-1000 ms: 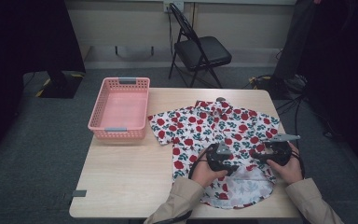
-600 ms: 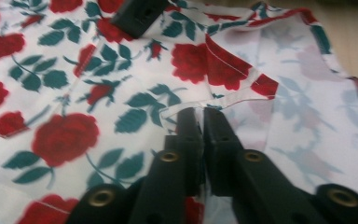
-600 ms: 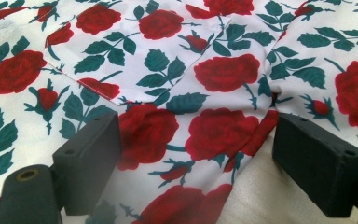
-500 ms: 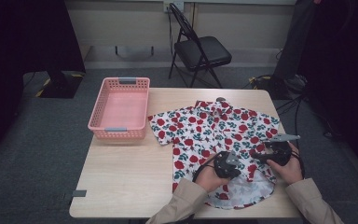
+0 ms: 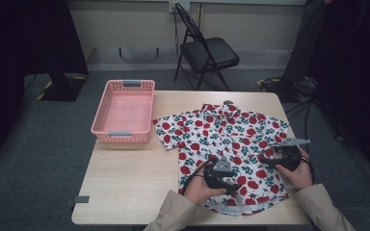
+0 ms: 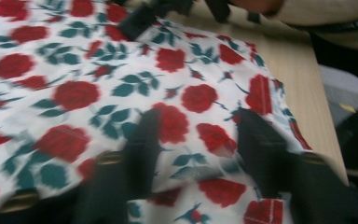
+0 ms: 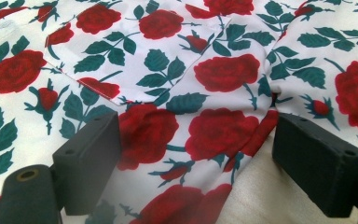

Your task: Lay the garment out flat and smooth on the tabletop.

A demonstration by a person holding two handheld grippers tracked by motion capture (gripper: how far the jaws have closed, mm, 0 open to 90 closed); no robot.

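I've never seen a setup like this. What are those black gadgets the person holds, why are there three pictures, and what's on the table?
A person holds a hand-held tool with two black fingers in each hand: the left gripper and the right gripper. One camera looks down from above; the other two ride on the grippers and look along their fingers. On the wooden table lie a rose-print shirt, spread flat, and an empty pink basket beside it. The left gripper's fingers have just been opening above the cloth. The right gripper's fingers stand wide apart at the shirt's edge. Nothing is held.
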